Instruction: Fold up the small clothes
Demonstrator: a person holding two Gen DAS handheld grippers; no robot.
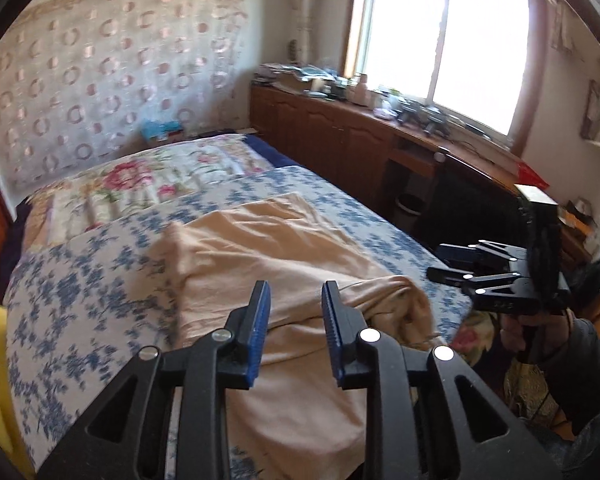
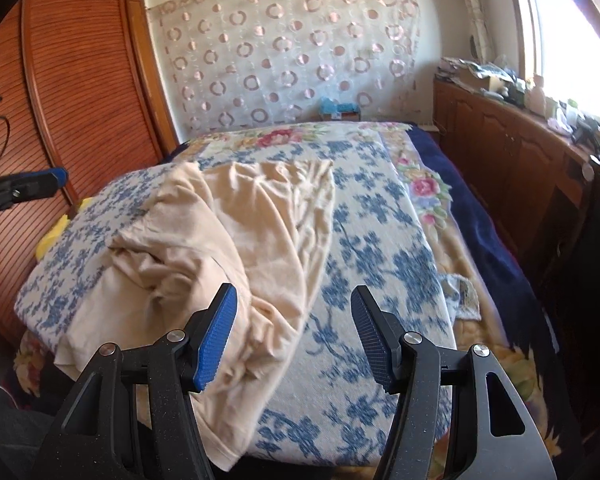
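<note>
both claws gape empty: left gripper [image 1: 296, 292] over the beige garment [image 1: 276, 248], right gripper [image 2: 294, 300] at its four o'clock edge.

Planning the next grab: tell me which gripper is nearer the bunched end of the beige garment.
Left. The left gripper hangs open directly over the beige garment, just short of its bunched end. The right gripper is open off to the side, mostly above the blue-flowered cover.

A crumpled beige garment [image 2: 228, 240] is spread on the blue-flowered cover [image 2: 372, 248] at centre frame; the right gripper [image 2: 294, 336] is held apart, empty, at bottom.
</note>
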